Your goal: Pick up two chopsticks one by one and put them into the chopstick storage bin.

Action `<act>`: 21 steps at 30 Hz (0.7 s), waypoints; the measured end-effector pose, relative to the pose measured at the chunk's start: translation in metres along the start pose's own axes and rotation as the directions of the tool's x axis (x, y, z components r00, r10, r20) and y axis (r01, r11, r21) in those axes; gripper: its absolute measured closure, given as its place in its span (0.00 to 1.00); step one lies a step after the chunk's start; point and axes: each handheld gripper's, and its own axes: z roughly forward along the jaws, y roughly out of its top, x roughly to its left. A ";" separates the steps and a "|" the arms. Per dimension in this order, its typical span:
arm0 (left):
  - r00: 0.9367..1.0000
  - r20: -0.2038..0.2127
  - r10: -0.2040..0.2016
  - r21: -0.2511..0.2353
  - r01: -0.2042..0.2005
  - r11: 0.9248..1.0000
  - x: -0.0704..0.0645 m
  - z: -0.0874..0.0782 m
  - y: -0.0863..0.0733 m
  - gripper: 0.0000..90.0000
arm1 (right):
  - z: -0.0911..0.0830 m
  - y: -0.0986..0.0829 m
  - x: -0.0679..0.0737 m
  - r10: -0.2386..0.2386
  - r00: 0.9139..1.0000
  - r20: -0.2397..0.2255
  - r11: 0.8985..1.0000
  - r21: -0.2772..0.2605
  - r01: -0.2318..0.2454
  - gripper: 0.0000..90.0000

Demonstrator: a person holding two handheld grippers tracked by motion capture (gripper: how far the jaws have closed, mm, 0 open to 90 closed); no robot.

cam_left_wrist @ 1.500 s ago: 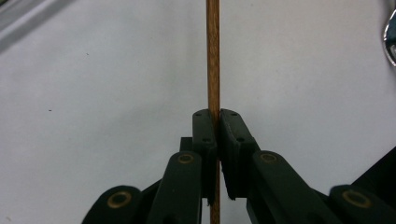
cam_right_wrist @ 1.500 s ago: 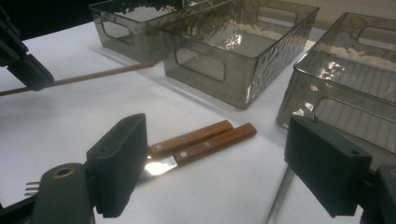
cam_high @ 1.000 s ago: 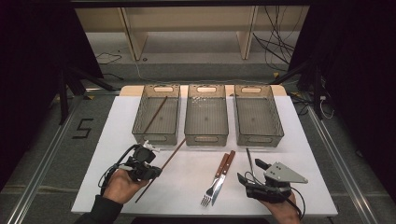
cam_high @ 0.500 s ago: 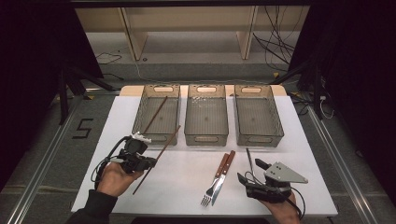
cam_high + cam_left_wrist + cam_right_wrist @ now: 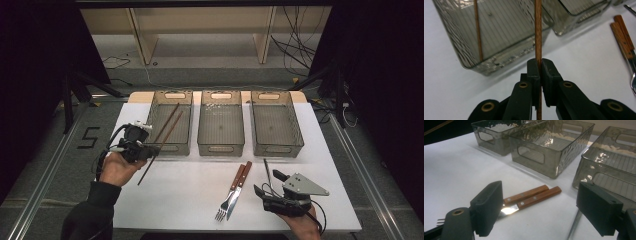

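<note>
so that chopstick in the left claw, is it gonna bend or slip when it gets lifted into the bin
The chopstick looks straight and rigid, thin wood, so it probably won't bend. The left claw grips it partway along its length, with a long end toward the left bin, so it may pivot in the pads. It seems light, and being slender it could roll if dropped on the table.

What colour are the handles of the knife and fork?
Reddish-brown wood handles, clearest in the right gripper view.
</note>
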 end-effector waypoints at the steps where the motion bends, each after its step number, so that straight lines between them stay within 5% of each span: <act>1: 1.000 -0.010 -0.001 -0.008 0.001 1.000 0.003 0.000 0.004 0.94 | 0.000 0.000 0.000 0.000 1.000 0.000 1.000 0.001 0.000 0.24; 21: 0.996 -0.071 0.055 -0.045 -0.058 0.997 0.037 0.025 0.083 0.94 | 0.000 0.000 -0.001 0.001 1.000 -0.006 1.000 0.000 -0.001 0.24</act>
